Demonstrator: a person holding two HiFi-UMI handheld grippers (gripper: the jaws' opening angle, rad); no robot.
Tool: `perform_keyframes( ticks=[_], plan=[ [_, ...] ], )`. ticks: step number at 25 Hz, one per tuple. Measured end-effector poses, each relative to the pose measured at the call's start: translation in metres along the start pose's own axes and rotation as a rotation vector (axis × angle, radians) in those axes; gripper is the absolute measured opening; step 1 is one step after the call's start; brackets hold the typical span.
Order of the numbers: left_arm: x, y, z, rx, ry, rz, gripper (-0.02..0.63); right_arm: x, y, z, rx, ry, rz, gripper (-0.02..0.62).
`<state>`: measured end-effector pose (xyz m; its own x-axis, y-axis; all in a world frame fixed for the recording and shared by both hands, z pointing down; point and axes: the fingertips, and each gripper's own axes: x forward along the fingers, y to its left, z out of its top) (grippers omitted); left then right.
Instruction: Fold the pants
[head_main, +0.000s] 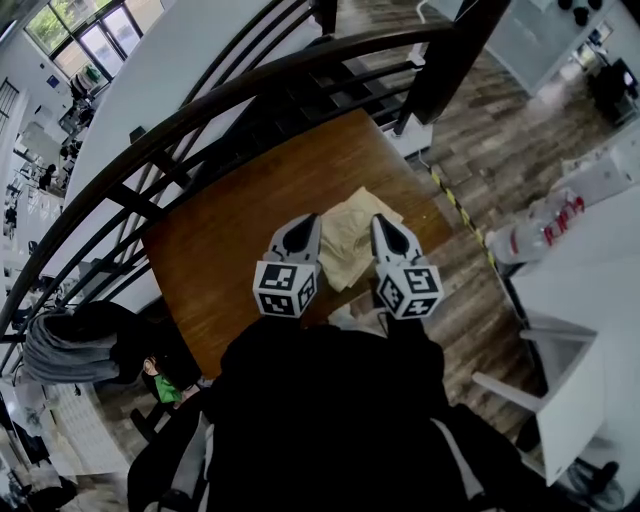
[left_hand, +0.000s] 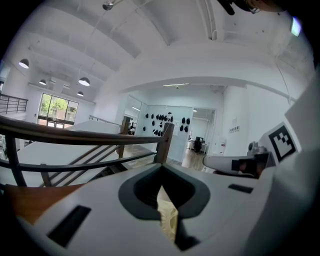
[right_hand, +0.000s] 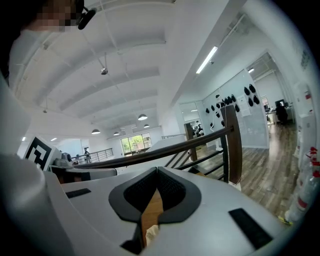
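The beige pants (head_main: 352, 243) lie folded into a small stack near the right end of the brown wooden table (head_main: 240, 240). Both grippers hang above the table's near edge, side by side and pointing away from me. My left gripper (head_main: 304, 224) is shut and empty, over the stack's left edge. My right gripper (head_main: 384, 224) is shut and empty too, over the stack's right edge. In the left gripper view the jaws (left_hand: 161, 192) meet, with a strip of pants (left_hand: 168, 221) showing below them. In the right gripper view the jaws (right_hand: 155, 194) show wood and a scrap of cloth (right_hand: 150, 233).
A dark curved stair railing (head_main: 200, 120) runs close behind the table. A white counter with bottles (head_main: 545, 230) stands to the right, and black-and-yellow tape (head_main: 455, 200) marks the floor beside the table. A white chair (head_main: 540, 390) is at lower right.
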<state>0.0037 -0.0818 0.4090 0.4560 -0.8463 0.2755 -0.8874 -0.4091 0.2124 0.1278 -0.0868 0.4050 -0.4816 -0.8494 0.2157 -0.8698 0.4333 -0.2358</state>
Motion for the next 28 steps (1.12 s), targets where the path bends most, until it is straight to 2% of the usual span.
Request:
perform_keyframes(
  ticks=[7, 28],
  plan=[
    [-0.0078, -0.0012, 0.0052, 0.013, -0.024, 0.014, 0.002, -0.0038, 0.0014, 0.0085, 0.006, -0.032, 0.004, 0.005],
    [-0.0085, -0.0067, 0.0053, 0.024, -0.030, 0.013, 0.002, -0.0033, -0.0002, 0.0059, 0.020, -0.030, 0.011, 0.005]
  ],
)
